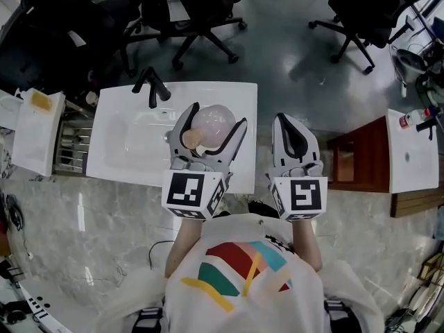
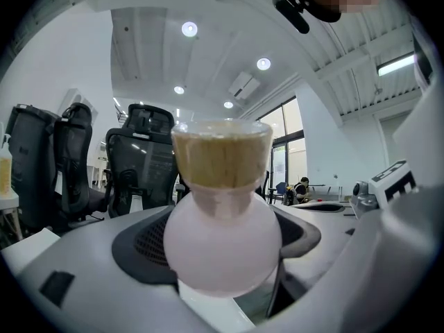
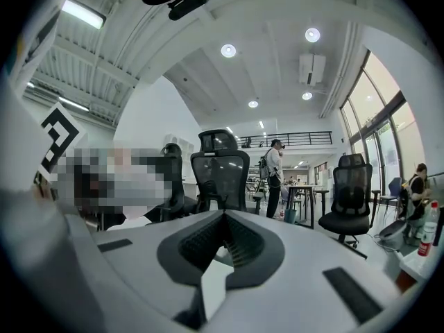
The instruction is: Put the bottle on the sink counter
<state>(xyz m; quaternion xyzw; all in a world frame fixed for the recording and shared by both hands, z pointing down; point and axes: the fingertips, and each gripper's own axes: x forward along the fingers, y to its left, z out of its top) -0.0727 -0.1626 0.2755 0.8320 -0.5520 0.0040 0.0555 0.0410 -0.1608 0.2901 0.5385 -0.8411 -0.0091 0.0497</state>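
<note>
My left tool (image 1: 216, 116) is clamped wide on the pink bottle's (image 2: 222, 245) round belly, holding it over the sink tabletop's (image 1: 239, 96) flat at 3 o'clock of the basin (image 1: 142, 134), likely for set-down; the right tool (image 1: 290, 127) is pinched together, empty.

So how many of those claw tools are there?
2: the left gripper holds the bottle over the sink; the right gripper, shut and empty, is beside it.
</note>
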